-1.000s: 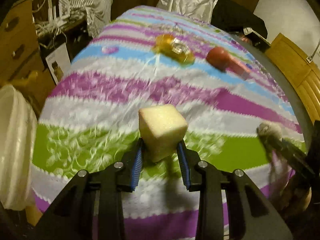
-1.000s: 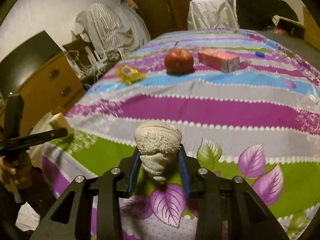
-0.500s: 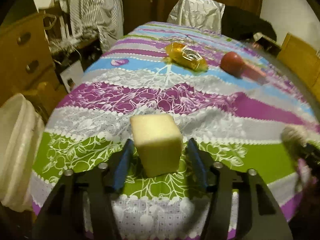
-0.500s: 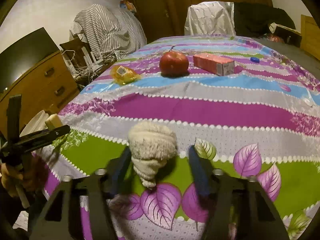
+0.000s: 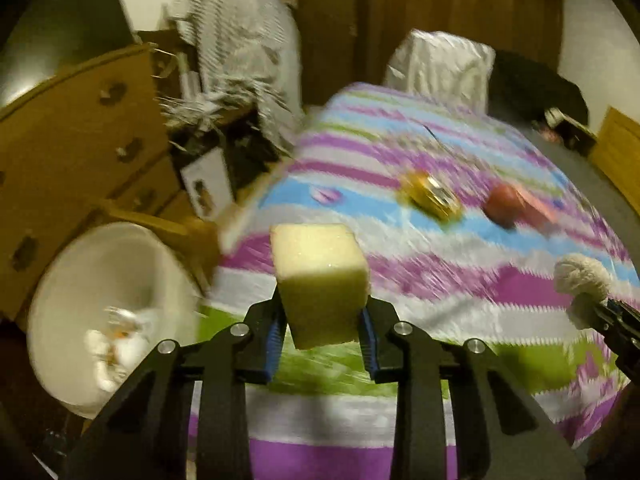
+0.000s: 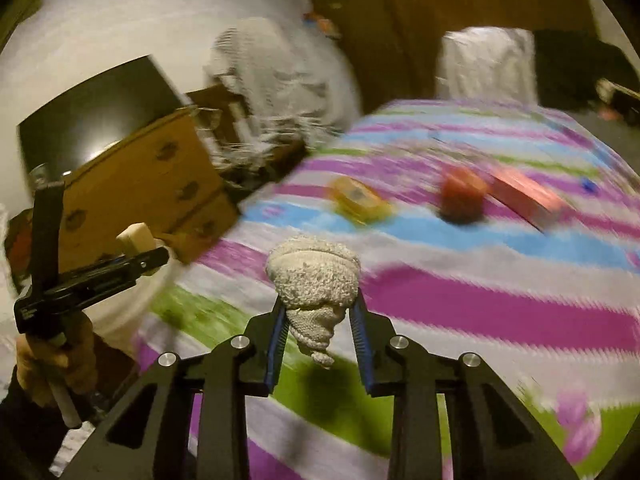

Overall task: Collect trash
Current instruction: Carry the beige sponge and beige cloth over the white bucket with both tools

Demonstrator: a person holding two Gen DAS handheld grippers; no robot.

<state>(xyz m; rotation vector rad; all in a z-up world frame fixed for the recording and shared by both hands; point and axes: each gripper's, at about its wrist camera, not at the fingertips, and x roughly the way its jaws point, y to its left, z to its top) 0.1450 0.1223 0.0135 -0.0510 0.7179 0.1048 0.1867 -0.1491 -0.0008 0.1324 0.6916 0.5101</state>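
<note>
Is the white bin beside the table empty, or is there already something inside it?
Not empty. The left wrist view looks into the white bin, and pale crumpled trash lies at its bottom. What those pieces are cannot be told.

Pale yellow sponge cube (image 5: pixel 320 280) – clamped, lifted over the striped cloth, crumpled grey rag (image 6: pixel 314 280) – likewise pinched aloft

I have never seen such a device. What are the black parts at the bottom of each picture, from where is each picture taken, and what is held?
There is no robot. A person holds one hand tool in each hand, and each tool carries a camera looking along its two jaws.

In the left tool's picture, the left gripper has just closed on a yellow sponge cube. In the right tool's picture, the right gripper has just closed on a rolled beige cloth.

On the striped tablecloth lie a yellow wrapper, a red apple and a pink box. A white bin stands beside the table.
</note>
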